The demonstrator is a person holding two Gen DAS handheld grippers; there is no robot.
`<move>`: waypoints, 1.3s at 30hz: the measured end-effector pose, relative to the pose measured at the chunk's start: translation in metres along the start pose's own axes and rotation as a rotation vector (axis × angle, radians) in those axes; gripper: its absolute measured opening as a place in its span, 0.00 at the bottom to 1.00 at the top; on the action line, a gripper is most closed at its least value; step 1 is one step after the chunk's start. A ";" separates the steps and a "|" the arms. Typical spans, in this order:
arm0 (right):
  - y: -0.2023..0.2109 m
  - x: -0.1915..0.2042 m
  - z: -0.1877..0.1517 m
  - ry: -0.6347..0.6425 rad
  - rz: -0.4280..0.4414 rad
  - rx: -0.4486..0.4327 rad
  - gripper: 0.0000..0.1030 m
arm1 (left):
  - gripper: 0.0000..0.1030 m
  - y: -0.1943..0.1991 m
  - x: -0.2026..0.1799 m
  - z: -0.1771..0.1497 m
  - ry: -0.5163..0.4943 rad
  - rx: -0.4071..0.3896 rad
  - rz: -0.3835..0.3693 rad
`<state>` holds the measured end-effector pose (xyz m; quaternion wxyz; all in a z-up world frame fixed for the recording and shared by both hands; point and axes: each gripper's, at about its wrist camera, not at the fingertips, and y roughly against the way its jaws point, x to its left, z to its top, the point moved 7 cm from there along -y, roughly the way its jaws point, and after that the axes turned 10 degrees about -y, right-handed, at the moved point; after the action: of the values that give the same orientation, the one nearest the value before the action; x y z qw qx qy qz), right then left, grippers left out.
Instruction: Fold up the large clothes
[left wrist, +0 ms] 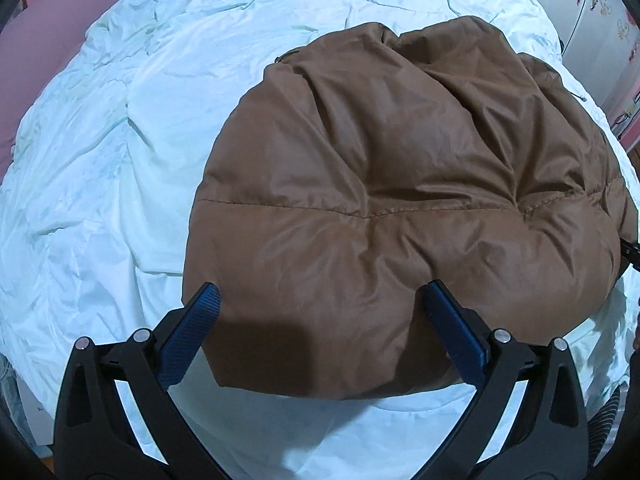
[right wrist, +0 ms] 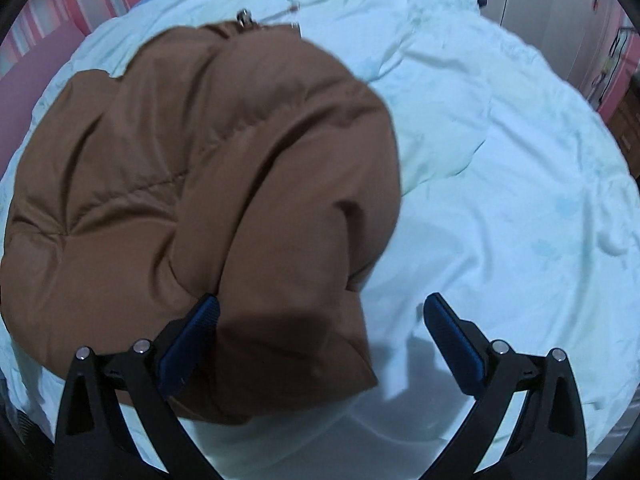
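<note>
Left wrist view: the brown puffer jacket (left wrist: 400, 184) is seen bunched on the pale blue bedding (left wrist: 100, 140), its near hem between the wide-spread left gripper (left wrist: 320, 304). The right gripper (right wrist: 320, 312), equally wide, is positioned over the jacket's right edge; nothing is held.

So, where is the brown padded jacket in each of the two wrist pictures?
Left wrist view: the brown padded jacket fills the centre and right, its near edge between the open fingers of the left gripper.
Right wrist view: the jacket fills the left and centre, its near edge reaching between the open right gripper fingers.
Shared landmark: the pale blue bedcover underneath.
</note>
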<state>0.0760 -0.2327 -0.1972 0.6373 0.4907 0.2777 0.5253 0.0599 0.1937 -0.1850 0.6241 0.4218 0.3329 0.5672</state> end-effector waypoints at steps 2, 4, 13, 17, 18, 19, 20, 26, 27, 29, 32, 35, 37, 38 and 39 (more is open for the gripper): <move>-0.005 0.008 0.003 0.033 -0.031 -0.008 0.98 | 0.97 -0.002 0.002 -0.001 0.005 0.000 -0.006; -0.010 0.017 0.006 0.073 -0.069 -0.018 0.98 | 0.97 -0.005 0.003 -0.002 0.012 -0.001 -0.012; -0.035 0.032 0.018 0.061 -0.088 0.047 0.97 | 0.97 -0.019 -0.008 0.003 0.024 -0.006 -0.016; -0.031 0.036 0.018 0.065 -0.066 0.037 0.82 | 0.97 -0.020 -0.010 -0.002 0.031 -0.008 -0.019; -0.030 0.037 0.017 0.068 -0.063 0.033 0.79 | 0.97 -0.021 -0.011 -0.006 0.031 -0.008 -0.017; -0.030 0.038 0.017 0.072 -0.057 0.032 0.76 | 0.97 -0.021 -0.012 -0.006 0.029 -0.008 -0.015; -0.030 0.039 0.018 0.074 -0.055 0.032 0.72 | 0.97 -0.021 -0.012 -0.007 0.029 -0.008 -0.014; -0.028 0.045 0.013 0.111 -0.085 0.005 0.59 | 0.97 -0.022 -0.017 0.004 0.023 -0.008 -0.016; -0.028 0.045 0.014 0.112 -0.090 0.004 0.58 | 0.97 -0.018 -0.015 0.004 0.023 -0.009 -0.017; -0.028 0.046 0.013 0.113 -0.096 0.004 0.58 | 0.97 -0.015 -0.013 0.005 0.020 -0.009 -0.017; -0.027 0.046 0.012 0.116 -0.103 0.005 0.58 | 0.97 -0.011 -0.010 0.005 0.008 -0.012 -0.014; -0.028 0.046 0.013 0.118 -0.103 0.011 0.58 | 0.97 -0.006 -0.007 0.004 0.001 -0.017 -0.013; -0.025 0.058 0.006 0.119 -0.105 0.014 0.59 | 0.97 -0.003 -0.002 0.004 0.008 -0.018 -0.012; -0.024 0.060 0.006 0.119 -0.107 0.015 0.59 | 0.97 0.000 0.002 0.003 0.017 -0.020 -0.011; -0.025 0.061 0.007 0.119 -0.108 0.016 0.59 | 0.97 0.002 0.007 0.002 0.031 -0.024 -0.015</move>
<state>0.1095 -0.1770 -0.2079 0.6431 0.4479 0.3452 0.5164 0.0620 0.2006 -0.1816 0.6283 0.4030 0.3388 0.5728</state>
